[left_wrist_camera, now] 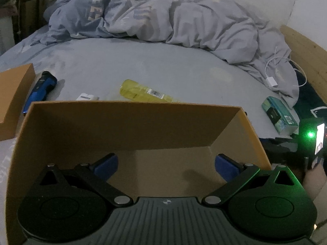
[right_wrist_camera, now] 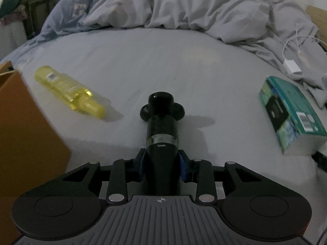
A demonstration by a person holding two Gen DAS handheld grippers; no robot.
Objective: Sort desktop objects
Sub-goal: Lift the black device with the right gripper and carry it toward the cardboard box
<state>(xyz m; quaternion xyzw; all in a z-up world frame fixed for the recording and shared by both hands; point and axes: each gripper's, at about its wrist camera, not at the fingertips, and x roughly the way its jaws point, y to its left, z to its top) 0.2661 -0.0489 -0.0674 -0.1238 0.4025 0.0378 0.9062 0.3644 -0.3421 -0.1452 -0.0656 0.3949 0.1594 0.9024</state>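
The cardboard box is plain matt brown board, smooth inside. The bed sheet is soft grey cloth, fairly smooth, while the duvet is crumpled cloth. The yellow bottle is clear, glossy plastic with a paper barcode label. The black device is shiny dark plastic with a bright metallic band. The left gripper has matt black arms, silver metal rivets and blue rubbery-looking pads. The teal carton looks like printed, slightly glossy card. The bed frame is pale wood
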